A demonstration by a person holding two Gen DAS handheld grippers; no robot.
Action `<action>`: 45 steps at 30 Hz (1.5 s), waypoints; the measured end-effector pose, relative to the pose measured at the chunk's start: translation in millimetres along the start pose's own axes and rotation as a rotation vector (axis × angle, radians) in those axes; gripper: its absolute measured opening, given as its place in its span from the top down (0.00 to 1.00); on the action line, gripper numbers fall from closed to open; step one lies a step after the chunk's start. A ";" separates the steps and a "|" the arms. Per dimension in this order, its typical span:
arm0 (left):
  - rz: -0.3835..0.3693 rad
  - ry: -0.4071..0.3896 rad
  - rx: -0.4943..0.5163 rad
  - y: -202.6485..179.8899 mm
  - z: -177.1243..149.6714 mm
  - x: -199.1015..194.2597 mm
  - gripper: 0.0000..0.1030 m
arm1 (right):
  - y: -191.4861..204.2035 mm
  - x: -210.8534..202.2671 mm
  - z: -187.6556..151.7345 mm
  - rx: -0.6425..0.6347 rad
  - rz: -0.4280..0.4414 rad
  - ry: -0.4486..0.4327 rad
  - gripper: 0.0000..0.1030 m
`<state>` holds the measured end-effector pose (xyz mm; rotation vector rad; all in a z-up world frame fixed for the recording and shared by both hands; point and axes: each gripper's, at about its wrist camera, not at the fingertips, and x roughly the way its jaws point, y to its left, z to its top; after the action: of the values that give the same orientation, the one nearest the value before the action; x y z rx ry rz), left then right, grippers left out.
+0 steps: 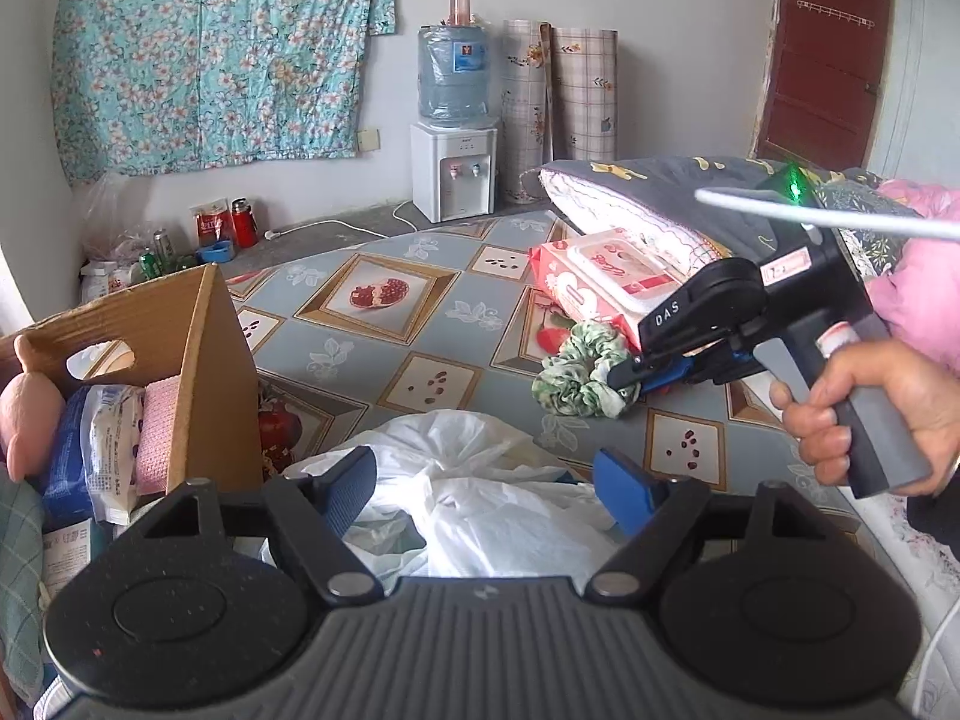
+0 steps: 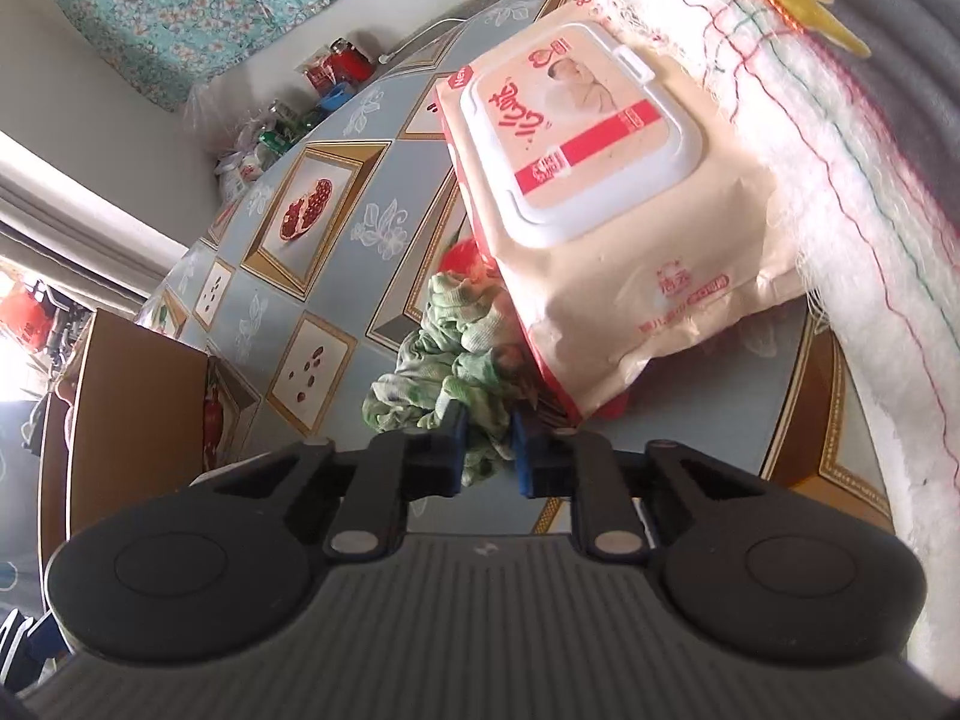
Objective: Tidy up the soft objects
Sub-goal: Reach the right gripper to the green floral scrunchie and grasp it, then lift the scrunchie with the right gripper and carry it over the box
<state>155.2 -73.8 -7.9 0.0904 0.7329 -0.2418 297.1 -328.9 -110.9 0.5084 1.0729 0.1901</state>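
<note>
A green scrunchie (image 1: 576, 375) (image 2: 444, 372) lies on the patterned table (image 1: 390, 354) against a pack of wet wipes (image 1: 600, 282) (image 2: 600, 228). My right gripper (image 1: 621, 377) (image 2: 489, 450) is shut on the scrunchie's near edge, and green cloth is pinched between its blue pads. My left gripper (image 1: 489, 480) is open low over a crumpled white plastic bag (image 1: 480, 498); the bag lies between its fingers, which do not press on it. A cardboard box (image 1: 204, 330) at the left holds a pink plush (image 1: 30, 414), tissue packs (image 1: 114, 444) and a pink cloth (image 1: 159, 432).
A folded grey and white quilt (image 1: 660, 198) (image 2: 840, 150) lies behind the wipes. A person's hand (image 1: 870, 414) holds the right gripper's handle. On the floor beyond the table stand a water dispenser (image 1: 454, 171), rolled mats (image 1: 558, 102) and bottles (image 1: 240, 222).
</note>
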 end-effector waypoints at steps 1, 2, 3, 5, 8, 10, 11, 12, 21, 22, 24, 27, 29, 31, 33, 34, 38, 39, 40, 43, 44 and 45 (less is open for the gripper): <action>0.001 -0.001 0.002 -0.3 0.3 -0.5 0.21 | -0.6 -2.4 -2.2 -0.003 0.005 0.002 0.90; 0.000 -0.002 0.004 -0.6 0.2 -0.8 0.21 | -1.5 -7.7 -5.9 -0.010 0.008 0.004 0.90; -0.004 -0.003 0.008 -1.8 0.2 -1.3 0.21 | -1.7 -13.3 -10.4 -0.017 0.007 0.007 0.90; -0.019 -0.005 0.020 -6.4 -0.6 -2.9 0.21 | -5.9 -22.2 -20.0 -0.028 0.008 0.023 0.90; -0.057 -0.003 0.046 -19.8 -1.9 -2.5 0.21 | -16.5 -35.9 -39.9 -0.022 0.018 0.072 0.90; -0.091 0.006 0.063 -29.9 -3.5 -0.8 0.21 | -23.8 -45.7 -54.9 -0.025 0.019 0.100 0.90; -0.111 0.014 0.078 -37.0 -4.8 1.2 0.21 | -28.8 -52.0 -63.1 -0.026 0.020 0.114 0.90; -0.127 0.020 0.095 -43.0 -6.0 2.7 0.21 | -32.4 -57.0 -69.5 -0.025 0.021 0.124 0.90; -0.251 0.102 0.253 -107.0 -29.3 31.8 0.21 | -52.1 -97.4 -90.0 -0.031 0.039 0.137 0.71; -0.259 0.103 0.260 -111.7 -29.5 33.8 0.21 | -52.3 -100.6 -87.1 -0.047 0.039 0.119 0.68; -0.272 0.108 0.277 -119.4 -29.5 39.5 0.21 | -52.7 -106.3 -81.6 -0.072 0.029 0.093 0.63; -0.267 0.135 0.303 -131.4 -30.1 52.6 0.21 | -52.4 -100.2 -73.3 -0.082 0.043 0.091 0.57; -0.257 0.153 0.311 -137.1 -30.4 61.7 0.21 | -51.9 -93.7 -70.3 -0.096 0.044 0.098 0.57; -0.254 0.169 0.319 -142.6 -31.1 69.9 0.21 | -51.1 -86.3 -69.6 -0.108 0.044 0.110 0.57; -0.239 0.189 0.331 -147.9 -31.5 78.9 0.21 | -51.2 -79.0 -70.0 -0.116 0.042 0.126 0.57; -0.226 0.198 0.332 -150.0 -31.8 82.7 0.24 | -51.5 -75.7 -70.5 -0.121 0.040 0.133 0.57; -0.201 0.241 0.313 -154.3 -32.4 97.6 0.34 | -54.2 -68.0 -75.9 -0.123 0.053 0.159 0.60; -0.202 0.250 0.305 -154.4 -32.9 100.5 0.37 | -55.8 -66.8 -77.2 -0.117 0.061 0.165 0.64; -0.204 0.260 0.298 -154.8 -33.5 103.3 0.42 | -57.4 -65.8 -78.5 -0.111 0.069 0.171 0.69; -0.215 0.266 0.282 -155.4 -35.0 106.3 0.52 | -60.2 -66.5 -81.0 -0.099 0.079 0.171 0.77; -0.220 0.267 0.277 -155.6 -35.1 106.2 0.57 | -60.4 -67.4 -81.4 -0.098 0.083 0.168 0.78; -0.226 0.270 0.271 -155.6 -34.9 106.2 0.59 | -60.2 -68.8 -82.1 -0.097 0.088 0.165 0.80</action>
<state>169.8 -238.5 -104.7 0.3030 0.9770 -0.5518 187.0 -383.0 -116.6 0.4581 1.1962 0.3649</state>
